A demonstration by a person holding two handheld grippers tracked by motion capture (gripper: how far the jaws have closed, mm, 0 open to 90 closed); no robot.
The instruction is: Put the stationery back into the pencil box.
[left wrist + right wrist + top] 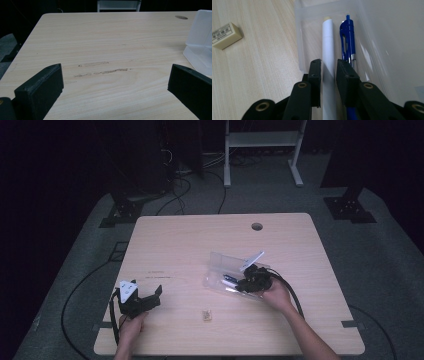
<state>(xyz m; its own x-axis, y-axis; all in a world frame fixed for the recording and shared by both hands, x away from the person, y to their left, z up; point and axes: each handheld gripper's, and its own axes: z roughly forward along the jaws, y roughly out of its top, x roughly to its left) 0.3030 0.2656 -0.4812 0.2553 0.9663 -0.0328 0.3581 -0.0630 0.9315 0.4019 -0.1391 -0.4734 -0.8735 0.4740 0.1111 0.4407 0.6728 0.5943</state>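
A clear plastic box (222,262) with its lid up lies right of the table's middle. In the right gripper view a white stick (328,42) and a blue pen (348,37) lie side by side on the floor of the box (299,45). My right gripper (328,62) reaches into the box with its jaws either side of the white stick, close to it but not squeezing it. From above, the right gripper (239,284) sits at the near side of the box. My left gripper (155,295) rests at the front left of the table, and in its own view the left gripper (115,70) is wide open over bare wood.
A small cream eraser (206,315) lies on the wooden table (200,235) near the front edge, between the two hands; the eraser (225,35) is left of the box in the right gripper view. The box (200,37) stands at the far right in the left gripper view. Cables trail off the table.
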